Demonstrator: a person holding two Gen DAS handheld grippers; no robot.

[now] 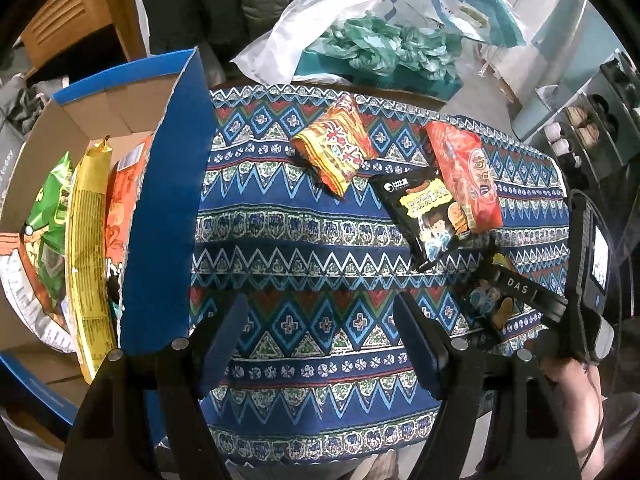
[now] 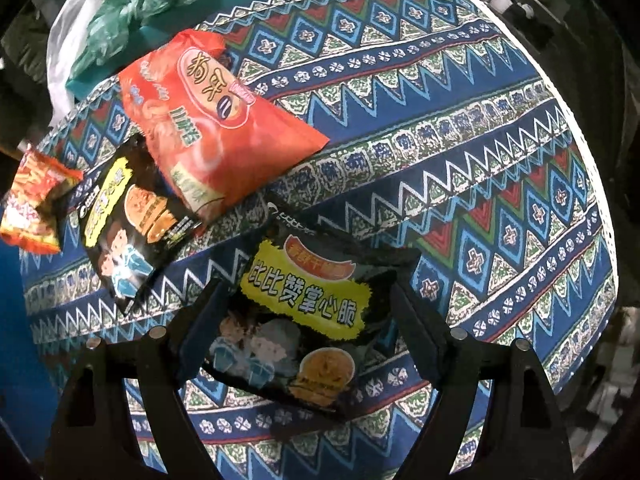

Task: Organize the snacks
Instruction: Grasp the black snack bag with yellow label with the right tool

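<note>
My right gripper (image 2: 309, 288) points down, open, with its fingers on either side of a black snack packet (image 2: 304, 320) that has a yellow label and lies on the patterned tablecloth (image 2: 460, 160). I cannot tell whether the pads touch it. A second black packet (image 2: 124, 220), a red packet (image 2: 200, 120) and an orange-yellow packet (image 2: 32, 208) lie further left. My left gripper (image 1: 322, 308) hovers open over bare cloth, nothing between its fingers. To its left stands a blue cardboard box (image 1: 160, 200) holding green (image 1: 52, 200), yellow (image 1: 90, 240) and orange (image 1: 124, 200) packets upright.
Crumpled white and green plastic bags (image 1: 360, 44) pile up at the table's far edge. A shoe rack (image 1: 580, 128) stands beyond the right side. A person's hand (image 1: 576, 392) holds the right gripper at the table's near right corner. The box's tall blue flap rises beside my left finger.
</note>
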